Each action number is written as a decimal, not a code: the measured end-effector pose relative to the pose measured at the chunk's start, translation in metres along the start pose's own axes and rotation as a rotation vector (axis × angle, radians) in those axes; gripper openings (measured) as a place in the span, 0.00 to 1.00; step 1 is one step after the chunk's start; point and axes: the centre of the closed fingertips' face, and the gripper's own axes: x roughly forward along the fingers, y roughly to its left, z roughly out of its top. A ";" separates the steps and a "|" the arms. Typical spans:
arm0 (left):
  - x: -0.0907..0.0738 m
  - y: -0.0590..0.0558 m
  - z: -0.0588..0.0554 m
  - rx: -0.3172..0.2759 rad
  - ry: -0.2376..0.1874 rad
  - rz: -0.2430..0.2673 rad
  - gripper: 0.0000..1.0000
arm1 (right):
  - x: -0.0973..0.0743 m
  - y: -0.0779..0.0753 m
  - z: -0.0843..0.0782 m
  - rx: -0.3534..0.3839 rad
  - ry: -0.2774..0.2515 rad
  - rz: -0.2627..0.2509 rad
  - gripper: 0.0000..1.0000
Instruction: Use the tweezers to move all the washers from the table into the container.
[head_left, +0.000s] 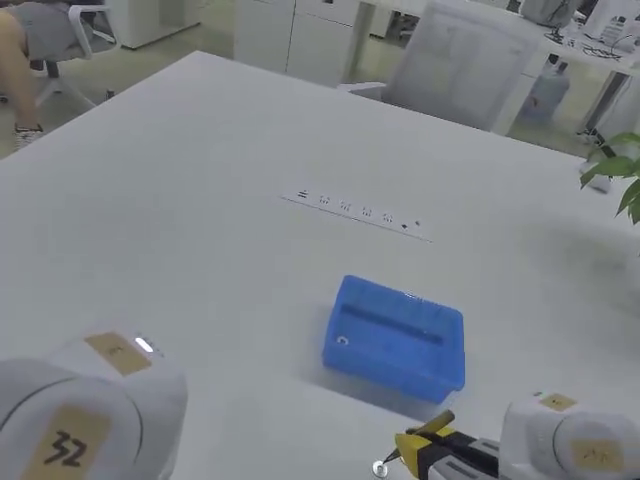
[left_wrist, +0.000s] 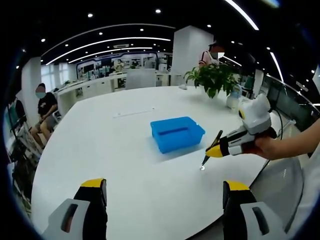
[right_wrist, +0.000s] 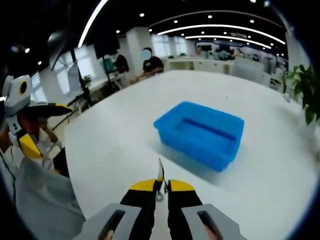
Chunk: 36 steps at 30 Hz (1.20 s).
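Note:
The blue container (head_left: 395, 340) (left_wrist: 177, 132) (right_wrist: 200, 131) sits on the white table (head_left: 200, 200), with one washer (head_left: 342, 342) lying inside by its near-left corner. My right gripper (head_left: 415, 445) (left_wrist: 216, 150) (right_wrist: 160, 186) is shut on the tweezers (left_wrist: 207, 158) (right_wrist: 160, 172), in front of the container. The tweezers' tip is down at a small washer (head_left: 380, 468) (left_wrist: 202, 168) on the table; whether the tip pinches it I cannot tell. My left gripper (left_wrist: 164, 192) (right_wrist: 42, 127) hovers open and holds nothing, well to the left near the table's edge.
A flush socket strip (head_left: 360, 212) (left_wrist: 134, 113) lies beyond the container. A potted plant (head_left: 620, 170) (left_wrist: 212, 79) stands at the far right edge. Chairs, desks and people sit around the table.

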 end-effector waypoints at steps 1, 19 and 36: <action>0.000 0.000 0.000 0.000 0.000 0.001 0.99 | 0.001 0.000 -0.001 0.001 0.002 0.001 0.04; 0.000 0.001 -0.002 -0.003 0.005 0.003 0.98 | -0.001 0.000 -0.005 0.005 0.005 -0.004 0.04; 0.000 0.002 -0.003 0.001 0.007 0.003 0.98 | 0.000 0.007 -0.002 -0.014 0.015 0.003 0.03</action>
